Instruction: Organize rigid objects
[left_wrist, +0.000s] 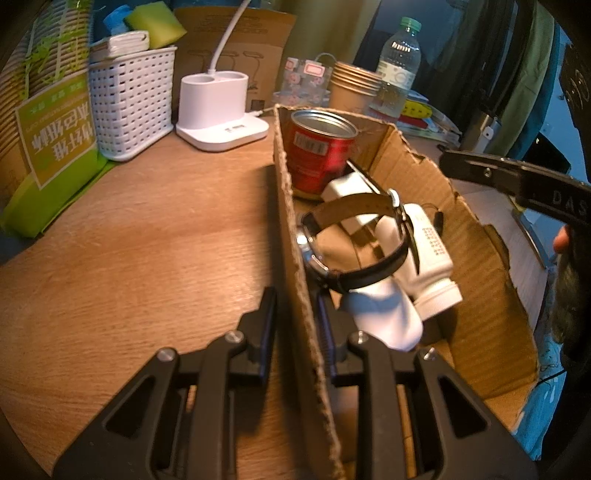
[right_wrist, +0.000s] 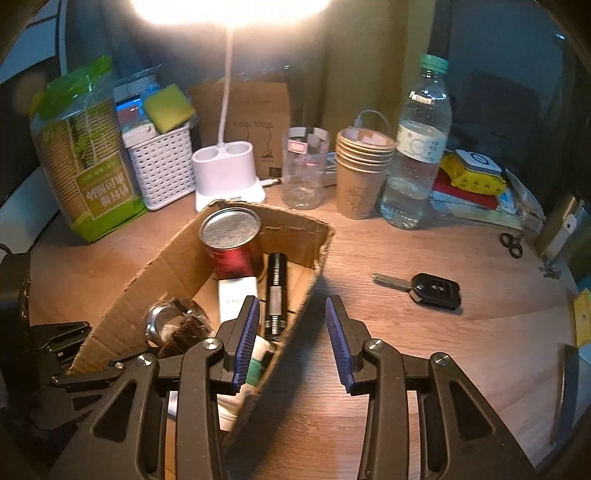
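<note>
An open cardboard box (left_wrist: 406, 147) (right_wrist: 162, 266) stands on the wooden desk. It holds a red tin can (left_wrist: 319, 155) (right_wrist: 231, 240), a wristwatch (left_wrist: 354, 240) (right_wrist: 173, 325), white tubes (left_wrist: 428, 258), a white box (right_wrist: 238, 295) and a black flashlight (right_wrist: 276, 291). My left gripper (left_wrist: 295, 321) is shut on the box's left wall (left_wrist: 291, 236). My right gripper (right_wrist: 291, 332) is open, straddling the box's right wall (right_wrist: 310, 295). A black car key (right_wrist: 424, 288) lies on the desk to the right of the box.
At the back stand a white lamp base (right_wrist: 229, 173), a white basket (right_wrist: 162, 173), a pack of paper cups (right_wrist: 85, 162), a clear jar (right_wrist: 304, 170), stacked cups (right_wrist: 360, 166) and a water bottle (right_wrist: 417, 147). Small scissors (right_wrist: 511, 243) lie far right.
</note>
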